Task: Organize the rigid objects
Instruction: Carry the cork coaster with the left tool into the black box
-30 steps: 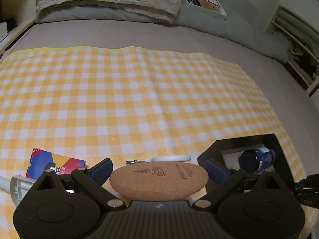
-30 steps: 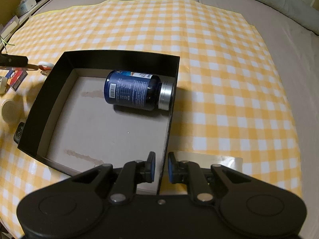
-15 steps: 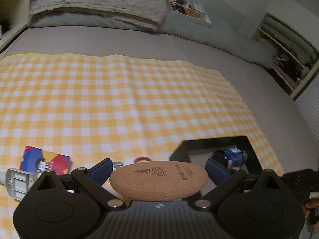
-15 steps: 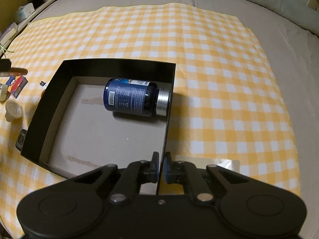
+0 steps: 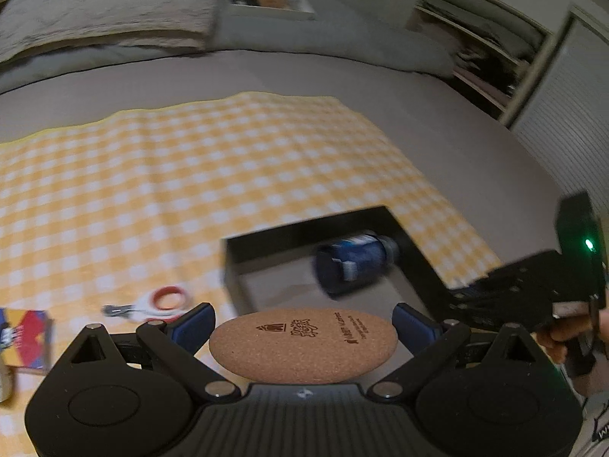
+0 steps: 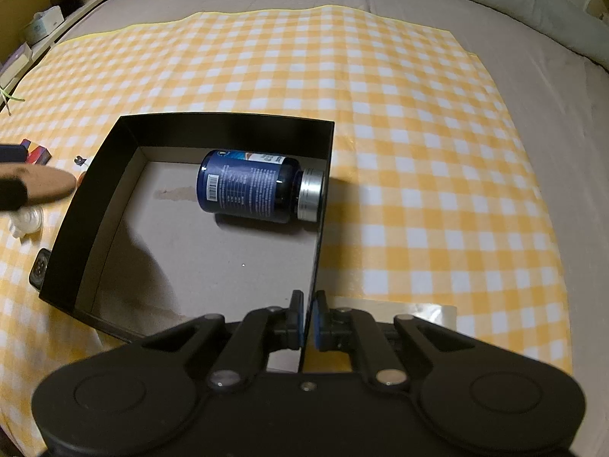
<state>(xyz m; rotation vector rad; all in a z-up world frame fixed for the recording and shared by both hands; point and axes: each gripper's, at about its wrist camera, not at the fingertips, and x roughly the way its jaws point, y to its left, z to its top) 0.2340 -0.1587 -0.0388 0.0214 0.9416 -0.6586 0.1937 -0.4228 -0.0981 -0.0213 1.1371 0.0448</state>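
Observation:
My left gripper [image 5: 303, 321] is shut on a round cork coaster [image 5: 303, 344] and holds it in the air just left of the black box [image 5: 304, 228]; the coaster also shows in the right wrist view [image 6: 45, 184]. My right gripper [image 6: 307, 320] is shut on the right wall of the black box [image 6: 321, 236]. A blue bottle [image 6: 253, 190] with a silver cap lies on its side inside the box, against the far right corner; it also shows in the left wrist view [image 5: 352, 262].
On the yellow checked cloth [image 6: 380, 76] left of the box lie red-handled scissors [image 5: 158, 302], a colourful card box [image 5: 24, 337], a white plastic piece [image 6: 26, 222] and a small black object [image 6: 39, 270]. The cloth lies on a grey bed, with pillows at the back.
My left gripper has risen and moved right toward the box with the coaster. My right gripper's fingers have closed onto the box's right wall.

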